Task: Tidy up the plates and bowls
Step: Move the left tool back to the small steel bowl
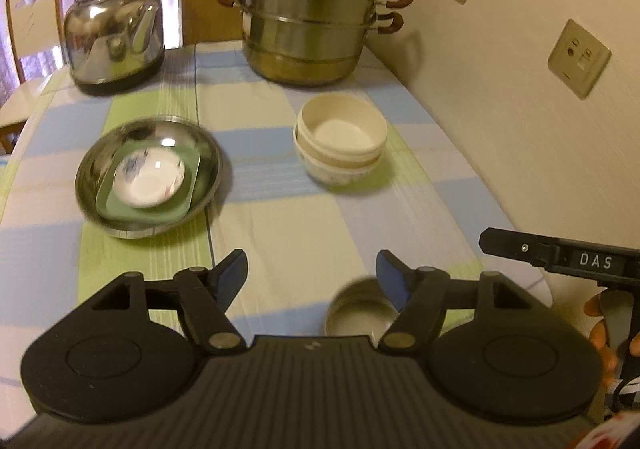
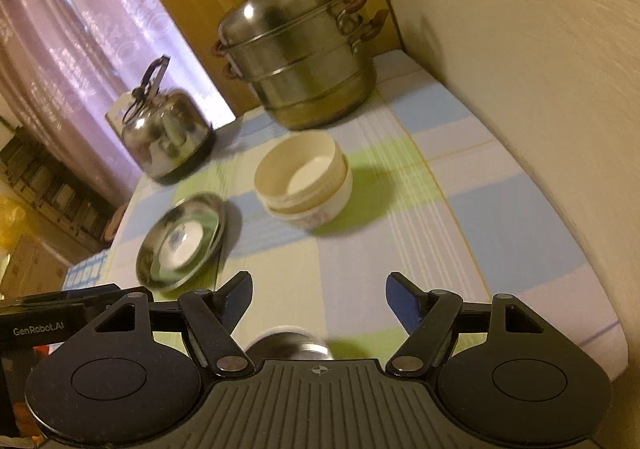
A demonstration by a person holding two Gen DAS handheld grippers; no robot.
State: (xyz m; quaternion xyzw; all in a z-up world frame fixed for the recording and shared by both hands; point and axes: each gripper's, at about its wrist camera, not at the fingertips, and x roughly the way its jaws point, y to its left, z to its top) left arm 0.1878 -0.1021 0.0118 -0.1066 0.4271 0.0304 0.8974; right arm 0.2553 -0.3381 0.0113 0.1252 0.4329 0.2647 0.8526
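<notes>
Steel small bowl [image 1: 358, 309] sits loose at the near table edge; bowl stack [image 1: 341, 145] and plate stack [image 1: 148, 177] lie beyond.
Left gripper [image 1: 312, 273] and right gripper [image 2: 319, 295] both gape empty; a low, careless sweep could knock that bowl off.

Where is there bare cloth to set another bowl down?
Bare cloth lies between the stacked bowls and the wall, and in front of that stack, ahead of the left gripper. The strip between the steel plate stack and the bowls is narrower. The back is crowded by the kettle and steamer pot.
</notes>
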